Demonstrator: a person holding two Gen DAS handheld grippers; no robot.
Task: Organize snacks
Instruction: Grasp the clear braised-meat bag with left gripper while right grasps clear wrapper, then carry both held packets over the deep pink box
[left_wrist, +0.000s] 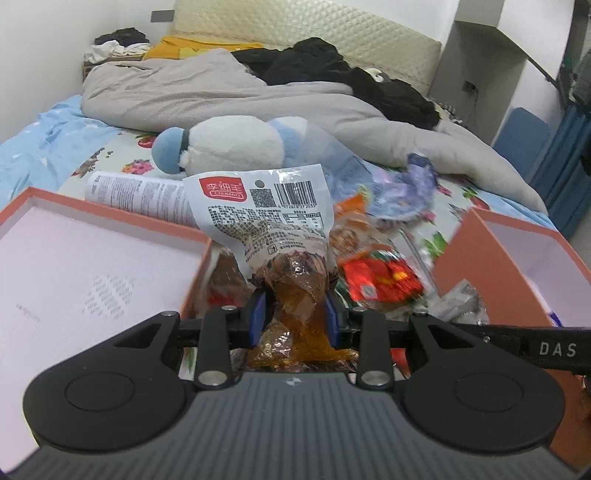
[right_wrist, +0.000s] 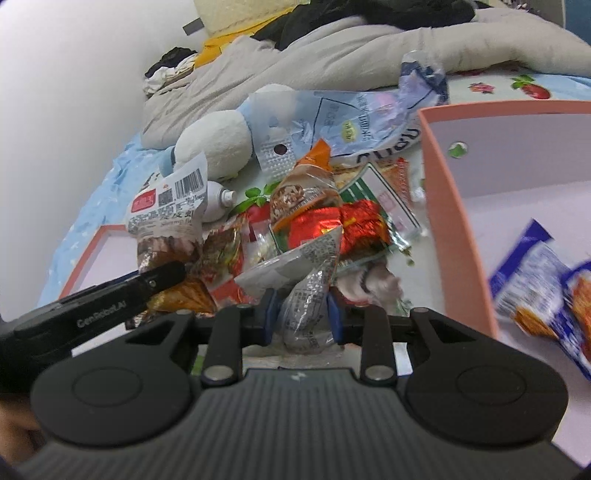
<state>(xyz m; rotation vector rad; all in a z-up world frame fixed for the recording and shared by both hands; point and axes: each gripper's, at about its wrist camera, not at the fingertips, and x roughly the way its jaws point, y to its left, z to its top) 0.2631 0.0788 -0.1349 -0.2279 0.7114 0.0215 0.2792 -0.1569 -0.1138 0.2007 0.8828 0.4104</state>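
Observation:
My left gripper (left_wrist: 294, 317) is shut on a white-and-brown snack bag with a barcode (left_wrist: 266, 218), held upright over the snack pile; the same bag shows in the right wrist view (right_wrist: 166, 218). My right gripper (right_wrist: 303, 314) is shut on a silver foil snack packet (right_wrist: 310, 291). A pile of snacks lies on the bed between two pink boxes, with red foil packets (left_wrist: 380, 280) (right_wrist: 340, 225) and an orange bag (right_wrist: 299, 192). The left pink box (left_wrist: 74, 266) holds nothing I can see. The right pink box (right_wrist: 443, 206) holds blue-and-white snack packs (right_wrist: 532, 280).
A white-and-blue plush toy (left_wrist: 229, 144) and a white spray can (left_wrist: 136, 195) lie behind the pile. A crumpled pale-blue bag (right_wrist: 373, 118) lies at the back. A grey duvet (left_wrist: 221, 96) and black clothes cover the bed's far side. The left gripper's body (right_wrist: 99, 302) crosses the right view.

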